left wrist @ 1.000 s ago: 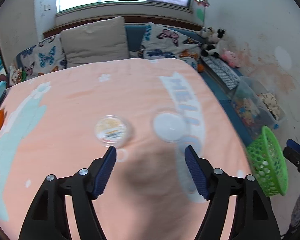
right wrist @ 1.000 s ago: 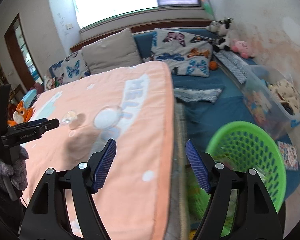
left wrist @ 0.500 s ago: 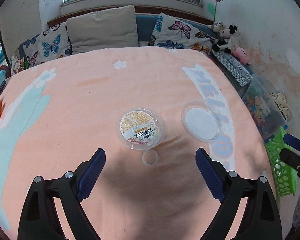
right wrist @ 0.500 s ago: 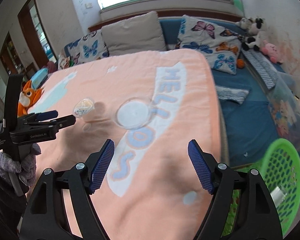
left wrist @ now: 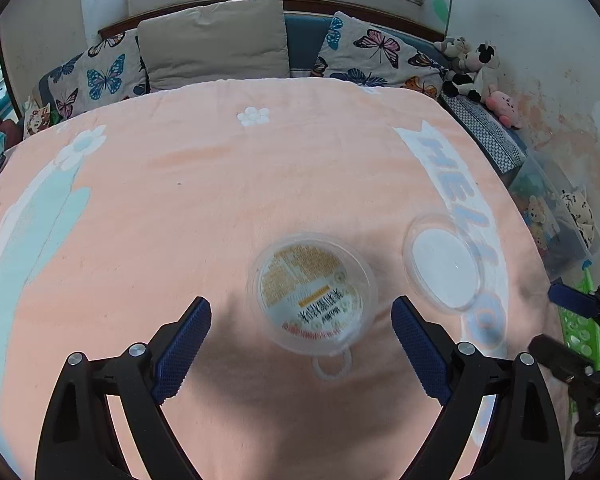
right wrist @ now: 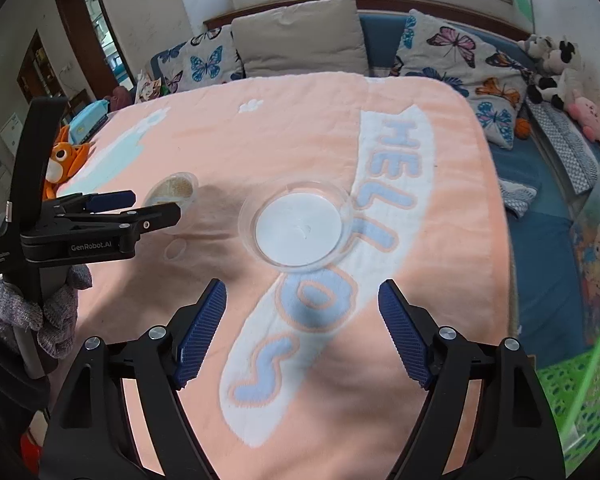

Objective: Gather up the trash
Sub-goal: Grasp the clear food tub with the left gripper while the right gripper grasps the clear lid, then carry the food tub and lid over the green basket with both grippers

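Observation:
A clear round plastic container with a yellow printed label [left wrist: 314, 293] lies on the peach blanket [left wrist: 204, 200], with a small clear ring [left wrist: 332, 366] at its near rim. My left gripper [left wrist: 300, 328] is open, its fingers either side of the container, just short of it. A clear round lid with a white centre [right wrist: 298, 226] lies to the right; it also shows in the left wrist view [left wrist: 444, 264]. My right gripper [right wrist: 302, 324] is open and empty, just short of the lid. The left gripper shows in the right wrist view [right wrist: 134, 208] beside the labelled container [right wrist: 174, 192].
A green perforated basket [right wrist: 576, 392] stands off the blanket's right edge, low down; it also shows in the left wrist view [left wrist: 580, 328]. Butterfly pillows [left wrist: 376, 56] and a beige cushion [left wrist: 216, 40] line the back. Plush toys [right wrist: 556, 68] and a clear storage bin [left wrist: 556, 216] sit at right.
Both grippers moved forward. The left closed in on the labelled container, now between its fingers. The right swung left from the basket toward the lid.

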Demonstrator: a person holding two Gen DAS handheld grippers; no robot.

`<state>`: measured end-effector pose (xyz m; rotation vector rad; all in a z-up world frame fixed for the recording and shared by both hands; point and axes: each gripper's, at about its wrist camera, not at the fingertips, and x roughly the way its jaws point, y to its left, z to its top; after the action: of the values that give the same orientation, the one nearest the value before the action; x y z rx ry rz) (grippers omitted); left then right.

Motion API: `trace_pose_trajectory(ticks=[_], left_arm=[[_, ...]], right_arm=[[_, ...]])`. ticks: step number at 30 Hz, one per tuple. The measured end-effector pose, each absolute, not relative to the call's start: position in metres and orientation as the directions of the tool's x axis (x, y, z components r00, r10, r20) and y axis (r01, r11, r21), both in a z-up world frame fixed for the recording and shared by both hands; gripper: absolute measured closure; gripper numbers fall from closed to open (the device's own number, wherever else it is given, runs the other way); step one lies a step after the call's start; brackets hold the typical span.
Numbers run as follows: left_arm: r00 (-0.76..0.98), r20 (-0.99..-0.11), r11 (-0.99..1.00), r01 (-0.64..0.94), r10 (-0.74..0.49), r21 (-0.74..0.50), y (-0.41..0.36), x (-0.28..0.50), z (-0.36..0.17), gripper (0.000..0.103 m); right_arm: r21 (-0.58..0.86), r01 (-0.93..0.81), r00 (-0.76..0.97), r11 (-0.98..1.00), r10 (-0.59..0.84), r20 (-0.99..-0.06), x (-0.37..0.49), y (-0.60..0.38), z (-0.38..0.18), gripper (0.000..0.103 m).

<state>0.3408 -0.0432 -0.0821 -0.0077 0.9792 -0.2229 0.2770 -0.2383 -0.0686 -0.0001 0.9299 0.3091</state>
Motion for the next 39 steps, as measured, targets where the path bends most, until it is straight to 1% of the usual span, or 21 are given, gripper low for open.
trace_pose_trajectory(ticks=[3, 5, 10, 13, 15, 17, 20, 26, 28, 30, 39], left_arm=[[0.529, -0.825, 0.976, 0.183, -0.201, -0.121, -0.043, 0.347, -0.086, 0.015], [0.525, -0.826, 0.975, 0.184, -0.204, -0.124, -0.043, 0.35, -0.087, 0.026], [0.517, -0.823, 0.97, 0.185, -0.234, -0.16, -0.039, 0.352, -0.088, 0.037], [0.525, -0.817, 0.969, 0.183, -0.239, -0.166, -0.036, 0.35, -0.085, 0.038], [0.53, -0.811, 0.968, 0.182, -0.246, -0.175, -0.033, 0.35, -0.082, 0.039], [0.538, -0.804, 0.966, 0.185, -0.253, -0.18, -0.03, 0.348, -0.079, 0.039], [0.548, -0.796, 0.965, 0.189, -0.257, -0.182, -0.028, 0.346, -0.073, 0.039], [0.558, -0.788, 0.964, 0.198, -0.262, -0.181, -0.025, 0.345, -0.067, 0.039], [0.557, -0.788, 0.964, 0.195, -0.261, -0.181, -0.025, 0.345, -0.066, 0.039], [0.554, -0.791, 0.965, 0.19, -0.259, -0.183, -0.024, 0.345, -0.067, 0.039], [0.554, -0.792, 0.965, 0.193, -0.258, -0.18, -0.024, 0.34, -0.065, 0.039]], right_arm=[[0.122, -0.276, 0.539, 0.954, 0.258, -0.802, 0.286, -0.231, -0.075, 0.023], [0.114, -0.284, 0.535, 0.952, 0.256, -0.805, 0.291, -0.226, -0.077, 0.021], [0.11, -0.307, 0.517, 0.945, 0.263, -0.814, 0.306, -0.215, -0.084, 0.015], [0.103, -0.311, 0.507, 0.945, 0.257, -0.823, 0.317, -0.21, -0.09, 0.013], [0.101, -0.314, 0.503, 0.944, 0.256, -0.825, 0.324, -0.207, -0.094, 0.012], [0.091, -0.314, 0.5, 0.945, 0.246, -0.83, 0.33, -0.204, -0.097, 0.009], [0.073, -0.308, 0.507, 0.949, 0.229, -0.831, 0.337, -0.202, -0.101, 0.008], [0.093, -0.289, 0.499, 0.953, 0.233, -0.834, 0.351, -0.206, -0.109, 0.008], [0.08, -0.277, 0.507, 0.958, 0.216, -0.835, 0.353, -0.205, -0.111, 0.008], [0.077, -0.276, 0.506, 0.958, 0.214, -0.835, 0.353, -0.204, -0.112, 0.011], [0.054, -0.263, 0.547, 0.963, 0.195, -0.814, 0.333, -0.209, -0.098, 0.012]])
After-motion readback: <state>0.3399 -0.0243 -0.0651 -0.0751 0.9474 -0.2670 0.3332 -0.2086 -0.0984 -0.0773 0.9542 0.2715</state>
